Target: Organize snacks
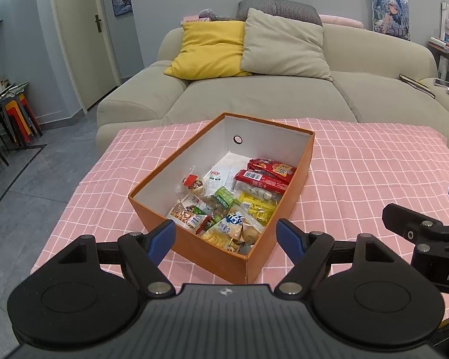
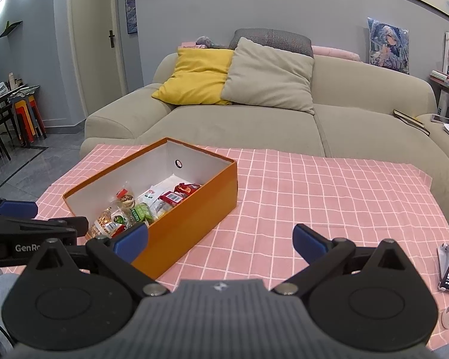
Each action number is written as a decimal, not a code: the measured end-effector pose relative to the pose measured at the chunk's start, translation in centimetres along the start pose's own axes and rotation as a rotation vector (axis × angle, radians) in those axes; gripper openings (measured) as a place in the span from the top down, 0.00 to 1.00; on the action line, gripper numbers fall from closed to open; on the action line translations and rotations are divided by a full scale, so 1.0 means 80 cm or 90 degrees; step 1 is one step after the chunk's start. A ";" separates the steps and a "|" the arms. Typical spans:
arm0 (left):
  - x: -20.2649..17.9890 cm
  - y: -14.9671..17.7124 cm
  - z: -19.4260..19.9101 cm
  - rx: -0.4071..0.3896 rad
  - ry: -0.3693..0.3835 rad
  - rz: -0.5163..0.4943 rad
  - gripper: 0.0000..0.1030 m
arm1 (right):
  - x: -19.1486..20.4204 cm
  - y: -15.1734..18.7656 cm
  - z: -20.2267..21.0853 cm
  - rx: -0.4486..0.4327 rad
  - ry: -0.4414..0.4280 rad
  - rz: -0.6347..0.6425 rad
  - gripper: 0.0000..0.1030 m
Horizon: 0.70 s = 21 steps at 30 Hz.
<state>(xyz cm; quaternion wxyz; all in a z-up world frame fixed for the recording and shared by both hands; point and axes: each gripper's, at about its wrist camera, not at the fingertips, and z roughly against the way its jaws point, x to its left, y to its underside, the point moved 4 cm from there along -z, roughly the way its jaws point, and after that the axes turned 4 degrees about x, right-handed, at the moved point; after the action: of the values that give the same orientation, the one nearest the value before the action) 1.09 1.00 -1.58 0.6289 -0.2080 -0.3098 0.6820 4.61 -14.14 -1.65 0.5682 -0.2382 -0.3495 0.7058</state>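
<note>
Snack packets (image 1: 224,203) inside orange box (image 1: 212,248); left hand-held gripper (image 1: 226,239), right hand-held gripper (image 2: 220,243) both spread wide, empty

Orange box (image 1: 224,257), pink white-checked tablecloth (image 1: 374,161), yellow cushion (image 1: 208,49), blue-tipped tools.

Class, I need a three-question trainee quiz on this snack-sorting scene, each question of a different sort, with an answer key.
1. True or false: the left hand-held gripper is shut on a snack packet.
2. Where do the snack packets lie? A) on the beige fabric sofa B) inside the orange cardboard box C) loose on the pink checked tablecloth
3. Fill in: the round hole in the box's far white wall is near its ___ edge.

Key: 1 false, both grippers open and empty; 2 B; 3 top.
</note>
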 end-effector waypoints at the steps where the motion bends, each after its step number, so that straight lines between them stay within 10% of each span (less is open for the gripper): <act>1: 0.001 -0.001 0.000 0.000 0.001 0.000 0.13 | 0.000 0.000 0.000 0.001 0.000 0.000 0.04; 21: 0.000 -0.002 0.000 -0.002 0.001 0.002 0.13 | -0.002 -0.001 -0.002 0.004 -0.003 -0.001 0.04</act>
<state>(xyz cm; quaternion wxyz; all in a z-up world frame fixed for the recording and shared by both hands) 1.19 0.98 -1.45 0.6279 -0.2102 -0.3102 0.6821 4.80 -14.25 -1.68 0.5685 -0.2346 -0.3487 0.7072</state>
